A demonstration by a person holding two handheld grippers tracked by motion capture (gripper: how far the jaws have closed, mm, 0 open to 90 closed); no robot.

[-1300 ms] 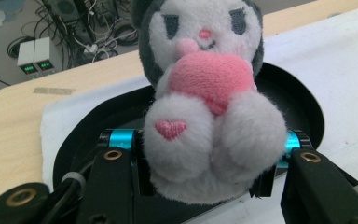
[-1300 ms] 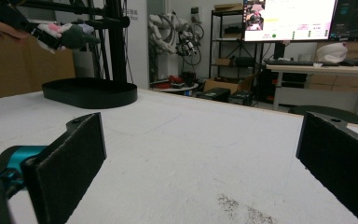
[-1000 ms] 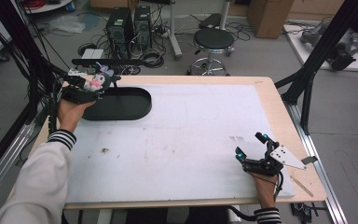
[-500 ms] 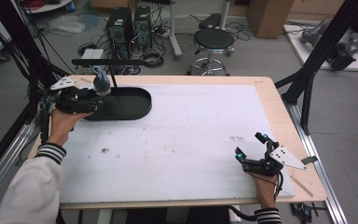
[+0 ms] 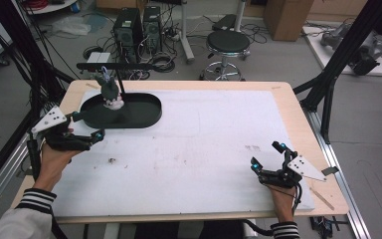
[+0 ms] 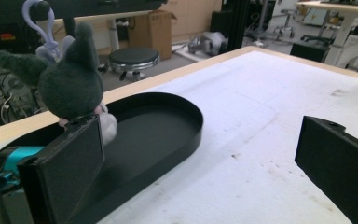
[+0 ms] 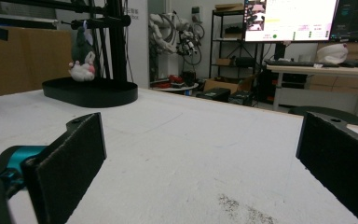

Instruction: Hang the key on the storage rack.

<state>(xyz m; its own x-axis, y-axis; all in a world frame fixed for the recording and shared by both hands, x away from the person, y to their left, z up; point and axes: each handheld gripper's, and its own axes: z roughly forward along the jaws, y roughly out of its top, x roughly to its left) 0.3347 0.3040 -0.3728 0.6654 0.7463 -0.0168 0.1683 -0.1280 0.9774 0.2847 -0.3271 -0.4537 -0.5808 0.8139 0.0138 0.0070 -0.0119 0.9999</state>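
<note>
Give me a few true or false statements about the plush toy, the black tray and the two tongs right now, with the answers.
1. The plush toy hangs by its clip from the black bar over the black tray. True.
2. The left tongs are shut on the toy. False: their jaws are wide apart, near the tray's edge, and the toy is free of them.
3. The right tongs are open and hold nothing. True.
4. The tray sits at the right end of the table. False: it sits at the far left, by the left tongs.
5. A round stool stands on the floor beyond the table. True.
</note>
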